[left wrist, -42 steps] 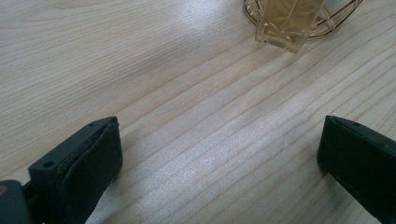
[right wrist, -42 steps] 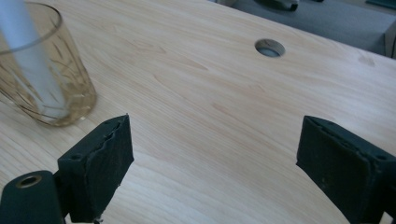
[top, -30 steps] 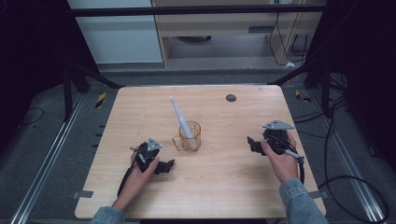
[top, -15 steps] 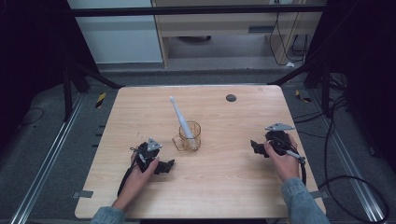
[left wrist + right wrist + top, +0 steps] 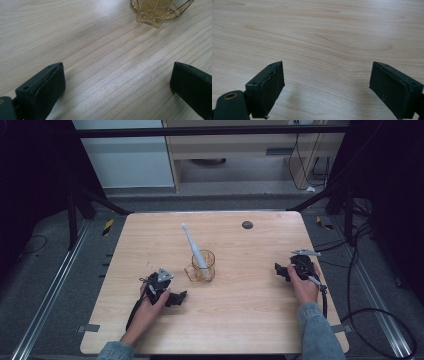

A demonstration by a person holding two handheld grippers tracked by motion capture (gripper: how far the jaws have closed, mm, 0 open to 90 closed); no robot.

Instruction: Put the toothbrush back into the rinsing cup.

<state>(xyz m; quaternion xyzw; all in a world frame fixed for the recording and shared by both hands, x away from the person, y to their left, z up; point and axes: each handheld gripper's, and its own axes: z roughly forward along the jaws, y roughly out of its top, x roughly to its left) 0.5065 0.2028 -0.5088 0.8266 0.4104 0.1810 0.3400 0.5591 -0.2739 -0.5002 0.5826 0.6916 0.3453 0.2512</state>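
Observation:
A clear amber glass mug (image 5: 203, 267) stands near the middle of the wooden table (image 5: 235, 315), with a white electric toothbrush (image 5: 192, 246) leaning in it, head up and tilted to the far left. My left gripper (image 5: 179, 297) rests low on the table just in front and left of the mug, open, with nothing between its jaws; the mug's handle and base (image 5: 155, 12) appear at the top of the left gripper view. At the right side my right gripper (image 5: 279, 270) sits open over bare wood, its jaws wide apart (image 5: 327, 87).
A small dark round disc (image 5: 247, 225) lies near the table's far edge. Cables trail from both grippers off the front of the table. Dark floor, metal rails and a cabinet surround the table.
The right hand and its gripper have slid a little toward the near right and lower onto the table. The left gripper, mug and toothbrush have stayed put.

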